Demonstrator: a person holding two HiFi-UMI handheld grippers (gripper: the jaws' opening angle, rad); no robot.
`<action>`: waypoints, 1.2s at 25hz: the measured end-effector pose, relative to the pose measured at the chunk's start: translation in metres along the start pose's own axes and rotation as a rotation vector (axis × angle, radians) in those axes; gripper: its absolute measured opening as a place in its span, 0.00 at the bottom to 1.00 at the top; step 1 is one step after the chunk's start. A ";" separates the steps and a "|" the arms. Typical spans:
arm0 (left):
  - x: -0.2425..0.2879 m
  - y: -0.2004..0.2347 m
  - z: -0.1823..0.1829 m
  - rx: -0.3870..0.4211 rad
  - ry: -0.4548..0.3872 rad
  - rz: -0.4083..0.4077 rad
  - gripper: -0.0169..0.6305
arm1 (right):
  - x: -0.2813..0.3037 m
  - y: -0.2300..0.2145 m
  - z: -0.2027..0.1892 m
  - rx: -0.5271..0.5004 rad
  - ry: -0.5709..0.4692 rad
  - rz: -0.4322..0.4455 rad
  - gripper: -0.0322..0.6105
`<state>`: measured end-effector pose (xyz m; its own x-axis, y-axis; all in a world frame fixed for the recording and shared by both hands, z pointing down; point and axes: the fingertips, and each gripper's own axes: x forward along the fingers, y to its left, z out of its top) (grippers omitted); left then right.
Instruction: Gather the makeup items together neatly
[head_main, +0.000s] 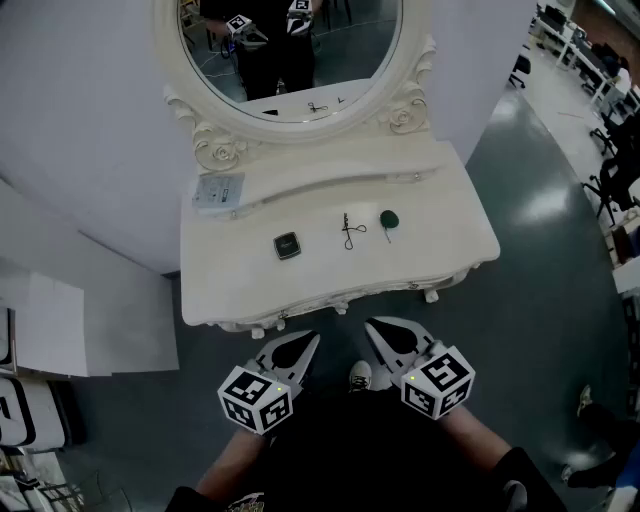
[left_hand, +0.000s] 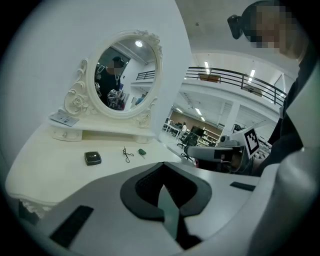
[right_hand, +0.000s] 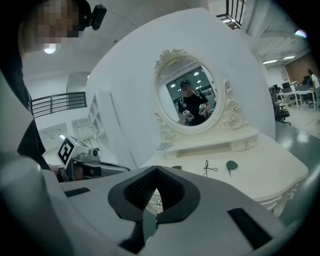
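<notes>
Three makeup items in a loose row across the glossy white tabletop (head_main: 440, 235), left to right: flat square black compact (head_main: 287, 245), thin wire eyelash curler (head_main: 350, 232) with long axis running away from the body, round dark green puff (head_main: 388, 219) on a slim stem. All straight ahead of both tools, well apart. Left tool (head_main: 308, 342) closed on nothing and nearer the compact; right tool (head_main: 375, 328) likewise pinched together and empty, nearer the puff. Likely calls for opening the jaws before any reach.
</notes>
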<state>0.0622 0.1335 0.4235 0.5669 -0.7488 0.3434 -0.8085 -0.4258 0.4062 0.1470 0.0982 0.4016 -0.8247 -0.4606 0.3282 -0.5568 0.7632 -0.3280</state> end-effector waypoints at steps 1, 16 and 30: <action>0.001 0.000 0.001 0.001 0.000 -0.001 0.04 | 0.001 -0.001 0.001 0.000 -0.001 -0.001 0.10; 0.000 0.000 0.002 0.005 0.000 0.000 0.04 | 0.002 -0.002 0.005 -0.003 -0.029 0.011 0.10; 0.001 -0.003 0.003 0.016 -0.013 0.086 0.04 | -0.008 -0.019 0.007 -0.003 -0.026 0.029 0.10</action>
<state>0.0648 0.1322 0.4199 0.4930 -0.7894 0.3658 -0.8569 -0.3676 0.3615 0.1635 0.0849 0.3992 -0.8429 -0.4495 0.2958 -0.5322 0.7776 -0.3348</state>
